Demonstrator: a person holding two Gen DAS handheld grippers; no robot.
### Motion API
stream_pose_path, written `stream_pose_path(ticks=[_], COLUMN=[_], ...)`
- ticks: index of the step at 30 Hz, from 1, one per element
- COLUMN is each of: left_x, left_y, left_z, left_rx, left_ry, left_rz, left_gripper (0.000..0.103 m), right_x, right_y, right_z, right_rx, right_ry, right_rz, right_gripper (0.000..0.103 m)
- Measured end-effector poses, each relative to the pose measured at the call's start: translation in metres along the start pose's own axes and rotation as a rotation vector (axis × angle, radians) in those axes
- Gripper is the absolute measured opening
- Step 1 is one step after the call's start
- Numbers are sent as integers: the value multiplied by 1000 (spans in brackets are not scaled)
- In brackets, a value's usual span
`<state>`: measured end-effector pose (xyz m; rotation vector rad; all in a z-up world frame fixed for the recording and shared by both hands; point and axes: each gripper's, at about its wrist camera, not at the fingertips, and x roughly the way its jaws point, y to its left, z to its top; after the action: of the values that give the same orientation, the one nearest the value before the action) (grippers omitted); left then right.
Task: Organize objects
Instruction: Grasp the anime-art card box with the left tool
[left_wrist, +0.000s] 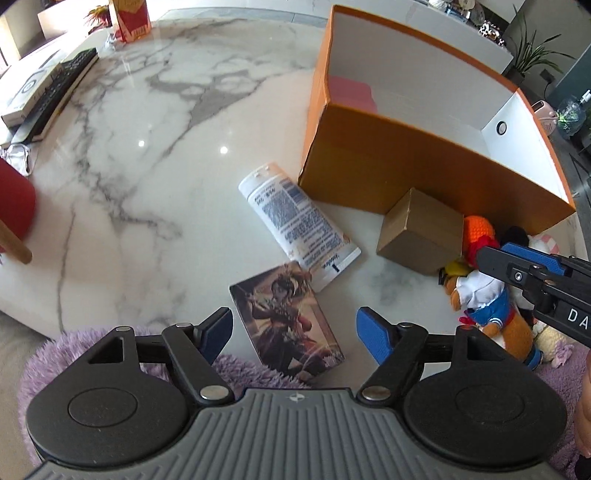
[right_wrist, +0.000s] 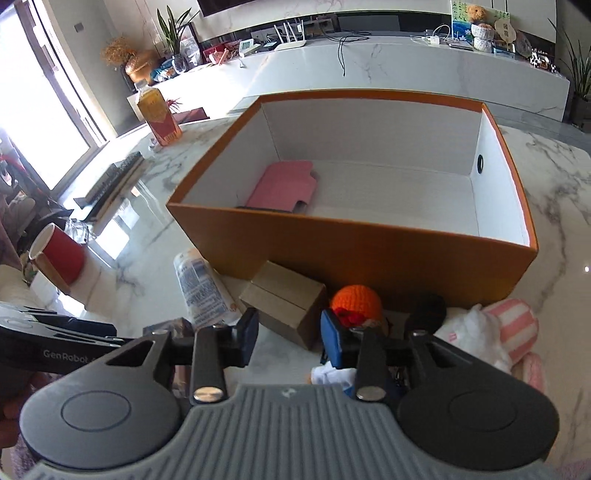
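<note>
My left gripper (left_wrist: 295, 328) stands open wide, pointing down over an illustrated card box (left_wrist: 291, 325) that lies flat between its blue fingers, pads clear of it. A white tube (left_wrist: 299, 221) lies just beyond, next to a small brown carton (left_wrist: 421, 230). Behind them stands the big orange box (left_wrist: 388, 162), with a pink case (right_wrist: 284, 186) on its white floor. My right gripper (right_wrist: 290, 332) is partly open with nothing between its fingers. It hovers over plush toys (left_wrist: 480, 295) and an orange knit ball (right_wrist: 356, 302) in front of the orange box (right_wrist: 369, 251).
A red cup (right_wrist: 59, 254) stands at the left of the marble table (left_wrist: 147, 166). A black remote (left_wrist: 59, 92) and a red carton (left_wrist: 131, 18) sit at the far left. A purple fluffy mat (left_wrist: 74, 343) lies under the table's near edge. A pink striped plush (right_wrist: 513, 328) lies right.
</note>
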<state>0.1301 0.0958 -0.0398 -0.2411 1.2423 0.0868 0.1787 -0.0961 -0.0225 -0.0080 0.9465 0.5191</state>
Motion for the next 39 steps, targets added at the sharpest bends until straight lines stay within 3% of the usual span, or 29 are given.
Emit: stream_pose_path(ticks=[4,6,17,22,30,39], left_x=[14,17,36,40,40,34], left_y=[-6,-9,-17,-19,-19,-13], left_z=[-10,-13,-8,-10,-17,-21], left_rx=[16,21,48,66,92,84], left_ry=[66,62,128,144,128,75], left_rz=[12,48,75,74,68,-2], left_gripper=[89,89,92,88,84,82], right_x=[1,0,0,2,5,3], right_y=[-1,-2,-3,-4,-3,-4], right_z=[-10,-12,-17,-17,-18,-16], right_rx=[-9,-9,-10,-6,-10,-12], right_ry=[2,1,-4,0,4,-7], right_rz=[-6,4,3,-2,-9,-6], right_gripper=[43,43,46,46,46,46])
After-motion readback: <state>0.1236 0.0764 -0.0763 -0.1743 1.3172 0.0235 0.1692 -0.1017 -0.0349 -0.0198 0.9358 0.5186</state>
